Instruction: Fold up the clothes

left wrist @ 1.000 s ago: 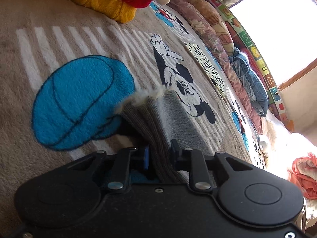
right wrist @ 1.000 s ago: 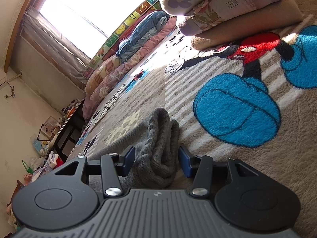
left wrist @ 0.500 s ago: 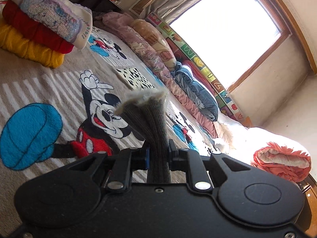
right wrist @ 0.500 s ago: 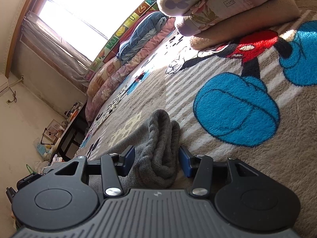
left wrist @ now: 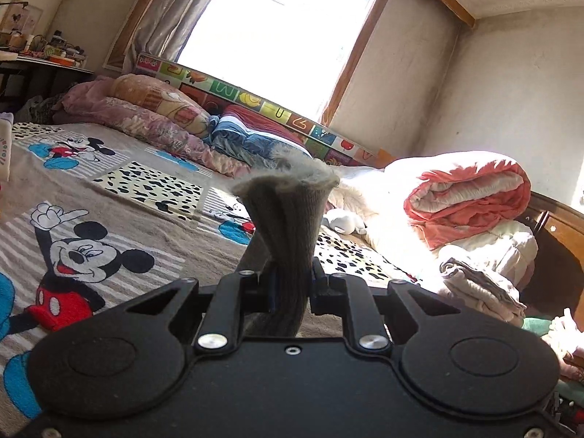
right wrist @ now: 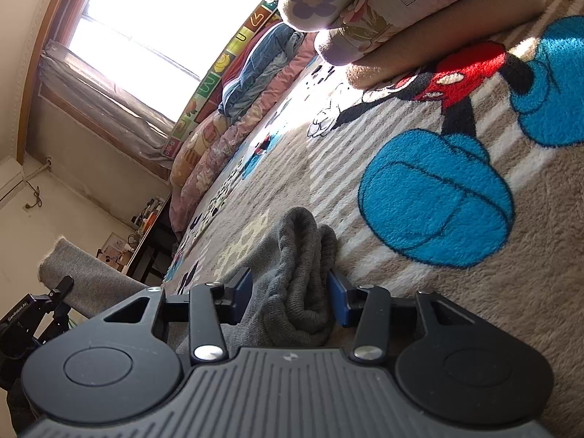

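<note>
A grey knitted garment [left wrist: 290, 226] is pinched in my left gripper [left wrist: 291, 286], which is shut on its ribbed, fuzzy-edged end and holds it up above the Mickey Mouse blanket [left wrist: 120, 197]. In the right wrist view the same garment's bunched folds [right wrist: 303, 277] lie on the blanket [right wrist: 474, 303] between my right gripper's [right wrist: 290, 297] blue pads, which are shut against the cloth. The lifted end and my left gripper [right wrist: 54, 294] show at the far left of that view.
Rolled quilts [left wrist: 153, 116] line the wall under the window. A rolled coral-and-white duvet [left wrist: 471, 197] and folded cloths [left wrist: 481, 281] lie to the right. Stacked folded blankets [right wrist: 383, 7] sit on the bed beyond my right gripper. A cluttered desk [left wrist: 40, 62] stands at left.
My left gripper has lifted and tilted upward with the garment's end, from low over the blanket to facing the window. My right gripper stays in place on the folds.
</note>
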{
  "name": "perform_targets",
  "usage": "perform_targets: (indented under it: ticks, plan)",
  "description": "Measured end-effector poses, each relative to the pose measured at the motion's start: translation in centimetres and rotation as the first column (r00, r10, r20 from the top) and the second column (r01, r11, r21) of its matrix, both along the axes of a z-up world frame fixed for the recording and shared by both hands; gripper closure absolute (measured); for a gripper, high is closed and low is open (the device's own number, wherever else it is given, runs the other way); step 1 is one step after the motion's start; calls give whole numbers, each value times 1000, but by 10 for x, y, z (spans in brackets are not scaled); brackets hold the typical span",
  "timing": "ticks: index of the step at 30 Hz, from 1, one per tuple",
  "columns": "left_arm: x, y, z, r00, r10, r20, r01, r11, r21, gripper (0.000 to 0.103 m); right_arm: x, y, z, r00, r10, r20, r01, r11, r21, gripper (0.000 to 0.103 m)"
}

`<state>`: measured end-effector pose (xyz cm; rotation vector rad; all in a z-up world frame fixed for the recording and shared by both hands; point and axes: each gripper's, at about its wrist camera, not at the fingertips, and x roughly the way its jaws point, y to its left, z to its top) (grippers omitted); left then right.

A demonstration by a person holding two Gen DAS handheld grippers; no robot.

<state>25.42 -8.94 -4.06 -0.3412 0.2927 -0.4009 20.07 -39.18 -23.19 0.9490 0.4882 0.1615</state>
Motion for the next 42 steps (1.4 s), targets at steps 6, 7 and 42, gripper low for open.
perform_targets:
  ticks: [6, 7, 42]
  plan:
    - [-10, -53, -10, 994, -108, 26, 103, 982, 156, 89, -1, -3, -2, 1000, -4, -3, 4, 1000, 28, 61]
    - [-12, -63, -14, 991, -127, 30, 119, 974, 194, 89, -1, -3, -2, 1000, -5, -3, 5, 999, 33, 61]
    - [-82, -201, -131, 909, -407, 89, 79, 377, 923, 58, -16, -42, -13, 986, -160, 48, 141, 950, 277, 60]
